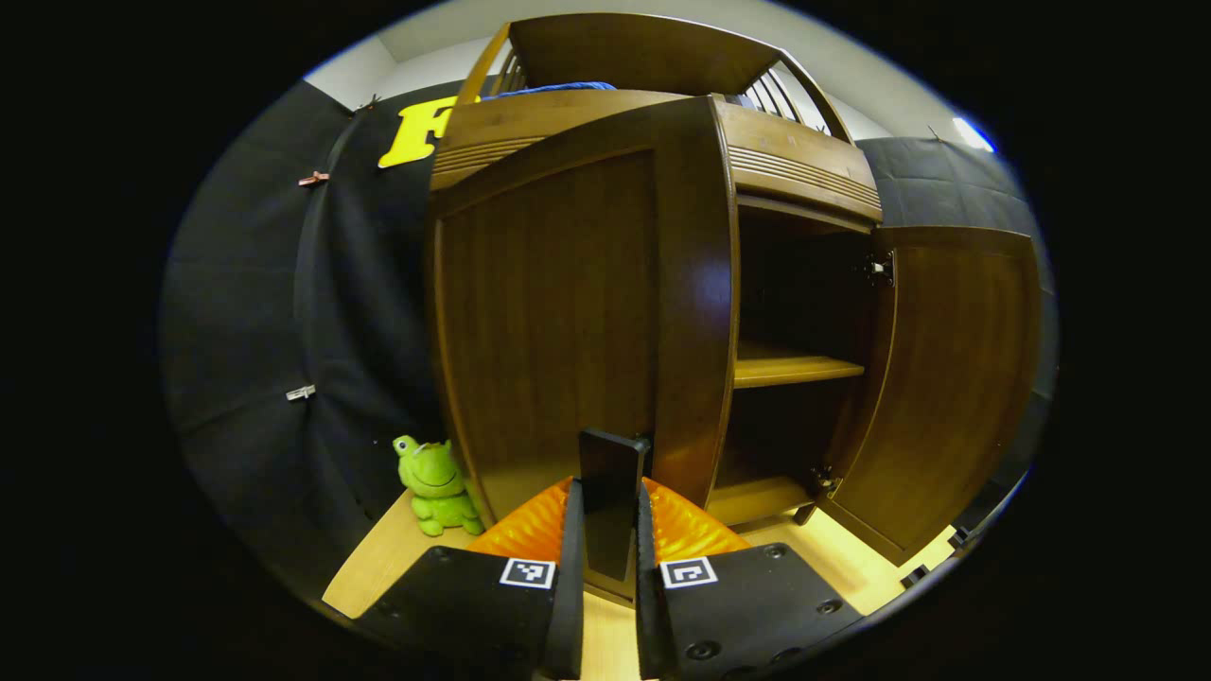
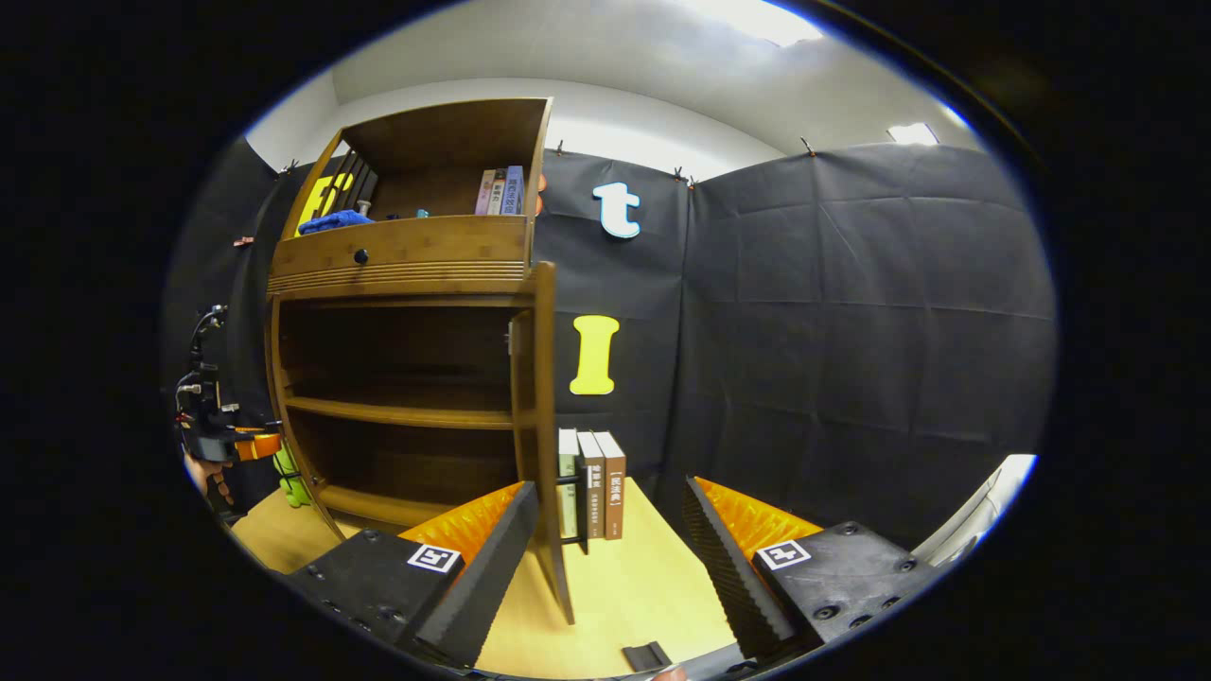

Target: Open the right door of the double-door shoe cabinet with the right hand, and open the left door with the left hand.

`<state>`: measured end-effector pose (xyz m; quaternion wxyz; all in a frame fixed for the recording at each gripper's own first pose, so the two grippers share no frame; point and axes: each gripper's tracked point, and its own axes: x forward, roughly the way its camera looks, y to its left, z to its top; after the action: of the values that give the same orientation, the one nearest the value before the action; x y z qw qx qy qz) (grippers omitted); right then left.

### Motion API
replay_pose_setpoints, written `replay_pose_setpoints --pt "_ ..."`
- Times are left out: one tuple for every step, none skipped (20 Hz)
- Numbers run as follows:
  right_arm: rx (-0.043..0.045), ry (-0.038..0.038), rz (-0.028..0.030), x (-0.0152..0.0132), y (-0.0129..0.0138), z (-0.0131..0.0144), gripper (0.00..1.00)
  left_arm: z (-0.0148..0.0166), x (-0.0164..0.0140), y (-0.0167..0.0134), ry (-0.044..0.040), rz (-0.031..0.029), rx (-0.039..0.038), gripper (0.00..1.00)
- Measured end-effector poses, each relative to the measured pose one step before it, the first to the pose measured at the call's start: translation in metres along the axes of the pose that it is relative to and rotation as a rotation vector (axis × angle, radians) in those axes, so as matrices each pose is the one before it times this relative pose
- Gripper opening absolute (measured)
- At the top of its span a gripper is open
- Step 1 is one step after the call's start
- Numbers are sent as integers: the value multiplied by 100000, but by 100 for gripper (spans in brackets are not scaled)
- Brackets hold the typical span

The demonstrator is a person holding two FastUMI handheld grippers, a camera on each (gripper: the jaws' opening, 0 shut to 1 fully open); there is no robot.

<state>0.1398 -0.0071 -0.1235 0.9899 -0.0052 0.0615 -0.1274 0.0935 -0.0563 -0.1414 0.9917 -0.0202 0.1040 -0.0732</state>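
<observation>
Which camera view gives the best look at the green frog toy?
The left gripper view: the frog toy sits whole on the floor beside the cabinet, face visible. In the right gripper view just a green sliver peeks out past the cabinet's left edge, behind the left gripper.

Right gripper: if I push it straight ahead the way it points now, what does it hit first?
Nothing close, it seems. The right gripper is open, and the right door stands edge-on just left of its line. Beyond lies bare floor, then the black cloth wall. The books sit slightly left; depth is uncertain.
</observation>
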Motion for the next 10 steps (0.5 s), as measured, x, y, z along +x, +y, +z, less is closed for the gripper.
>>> replay_pose_setpoints --pt "516 79 1242 -200 1045 -44 98 -276 -916 885 61 83 -610 26" --pt "379 -29 1243 -247 1195 -138 98 -222 -761 708 -244 -216 -544 25" --pt "253 7 1251 63 965 63 98 -159 -576 677 102 -311 -421 24" --pt "-139 -164 1231 -54 1100 7 96 -132 -553 658 14 -35 -601 24" --pt "-446 4 1193 -288 875 -117 96 -67 -480 663 -224 59 -401 23" --pt "-337 -152 1126 -190 826 -61 96 -182 -414 712 -71 -79 8 22" --pt "-108 -149 950 -219 746 -93 98 -68 -404 545 -251 -309 142 21" --pt "63 -311 759 -29 777 58 98 -115 -417 587 -171 -505 -188 19" --pt "-72 234 760 145 726 -45 98 -68 -269 532 252 -428 -385 19" --pt "58 142 796 52 752 -89 96 -53 -230 610 -83 -53 -371 18"
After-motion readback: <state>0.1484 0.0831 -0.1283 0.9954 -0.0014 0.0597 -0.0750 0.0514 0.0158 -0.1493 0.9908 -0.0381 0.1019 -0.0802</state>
